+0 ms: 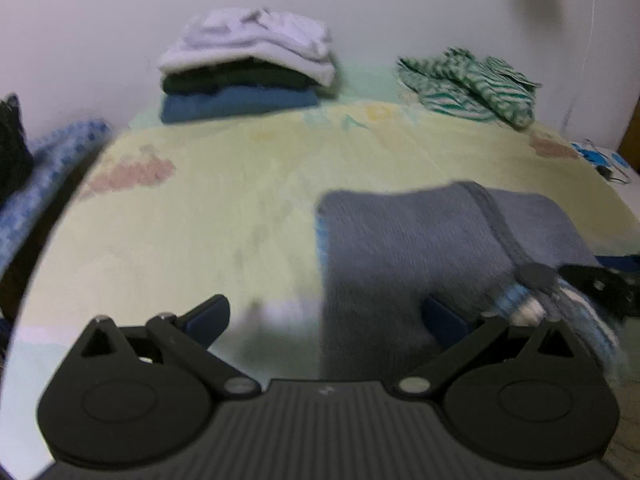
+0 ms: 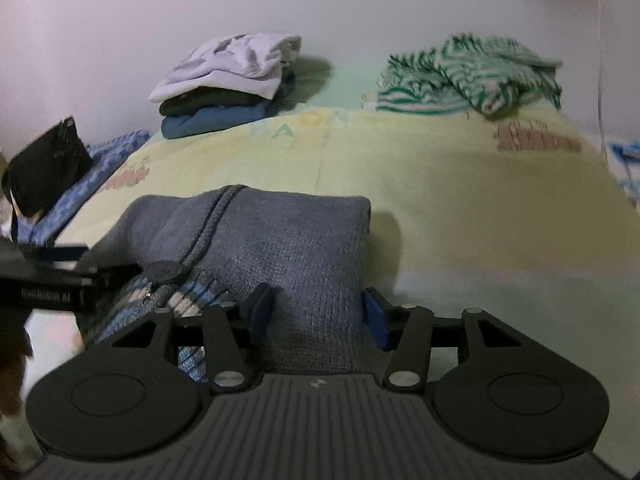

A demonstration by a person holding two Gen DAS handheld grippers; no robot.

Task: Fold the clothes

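Observation:
A grey knit cardigan (image 1: 420, 248) with a dark button and blue-white striped trim lies folded on the bed; it also shows in the right wrist view (image 2: 288, 248). My left gripper (image 1: 326, 320) is open wide, straddling the cardigan's left edge. My right gripper (image 2: 318, 316) is open, its blue pads on either side of the cardigan's near right edge. A stack of folded clothes (image 1: 248, 68), white on dark green on blue, sits at the back left (image 2: 228, 84). A crumpled green-white striped garment (image 1: 472, 80) lies at the back right (image 2: 468, 76).
The bed has a pale yellow-green printed sheet (image 1: 224, 208) against a white wall. A blue patterned cloth (image 2: 92, 172) and a black object (image 2: 44, 168) lie at the left edge. The left gripper shows at the left of the right wrist view (image 2: 60, 276).

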